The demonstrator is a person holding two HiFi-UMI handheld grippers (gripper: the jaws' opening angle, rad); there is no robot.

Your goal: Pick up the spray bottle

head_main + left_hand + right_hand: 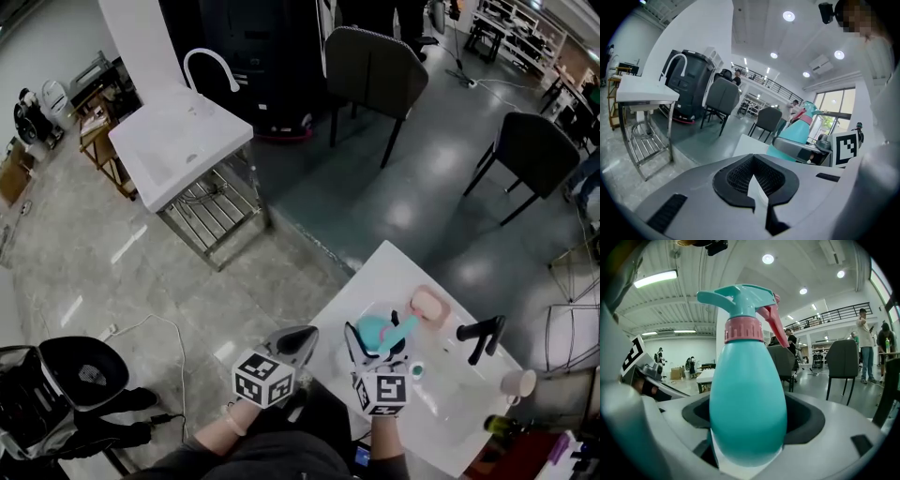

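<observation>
The bottle stands upright by the table's near-left corner, its belly clamped in the right gripper. It is probably light, smooth, slightly squashy plastic, so a belly grip suits it. The left gripper has its jaws together, holding nothing.

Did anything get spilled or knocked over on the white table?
Nothing stands out. The spray bottle sits straight in the right gripper, and I see no spill on the table. The only thing to watch is the cup, which is close to the table's edge.
</observation>
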